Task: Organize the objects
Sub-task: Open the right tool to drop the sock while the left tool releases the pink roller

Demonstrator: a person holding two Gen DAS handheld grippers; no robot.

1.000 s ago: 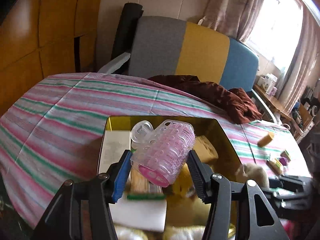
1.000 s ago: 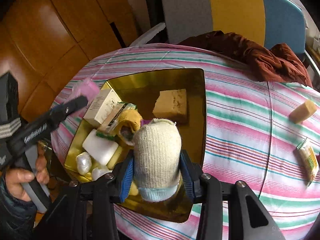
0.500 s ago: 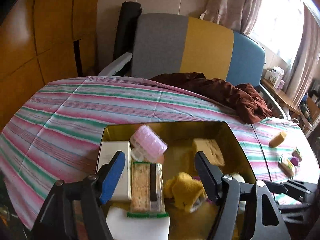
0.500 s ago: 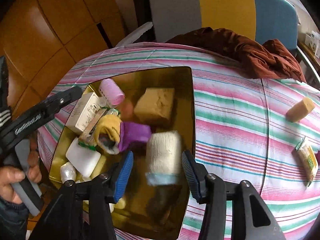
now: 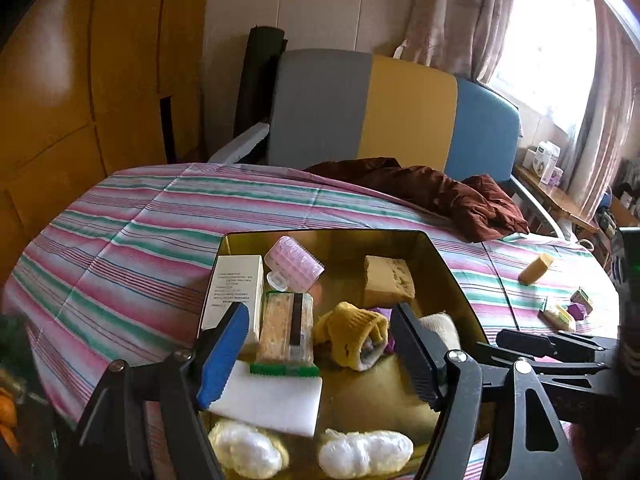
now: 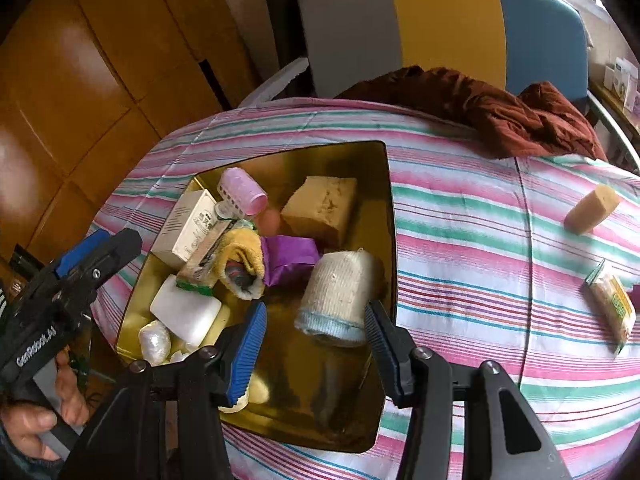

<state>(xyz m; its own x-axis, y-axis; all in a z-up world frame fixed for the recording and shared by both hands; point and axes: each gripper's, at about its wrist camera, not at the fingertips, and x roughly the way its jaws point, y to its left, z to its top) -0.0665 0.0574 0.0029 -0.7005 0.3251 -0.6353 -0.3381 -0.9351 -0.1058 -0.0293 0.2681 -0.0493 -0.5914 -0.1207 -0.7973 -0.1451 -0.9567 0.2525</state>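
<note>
A gold tray (image 5: 320, 234) (image 6: 390, 220) sits on the striped tablecloth and holds several items. The pink hair roller (image 5: 294, 264) (image 6: 242, 192) lies at its far left, beside a white box (image 5: 234, 288). A rolled white sock (image 6: 340, 296) (image 5: 442, 326) lies in the tray's right side, just ahead of my right gripper (image 6: 315, 310). That gripper is open and its pads do not touch the sock. My left gripper (image 5: 318, 314) is open and empty above the tray's near side, over a cracker packet (image 5: 286, 324) and a yellow sock (image 5: 352, 334).
The tray also holds a tan sponge (image 6: 322, 208), a purple packet (image 6: 290, 258) and a white block (image 6: 186, 312). On the cloth to the right lie a sponge piece (image 6: 592, 208) and a snack packet (image 6: 612, 304). Behind them, a brown cloth (image 6: 500, 112) lies in front of a chair (image 5: 360, 112).
The left gripper opened, dropped the pink roller into the tray and drew back. The right gripper opened and the white sock fell into the tray's right side.
</note>
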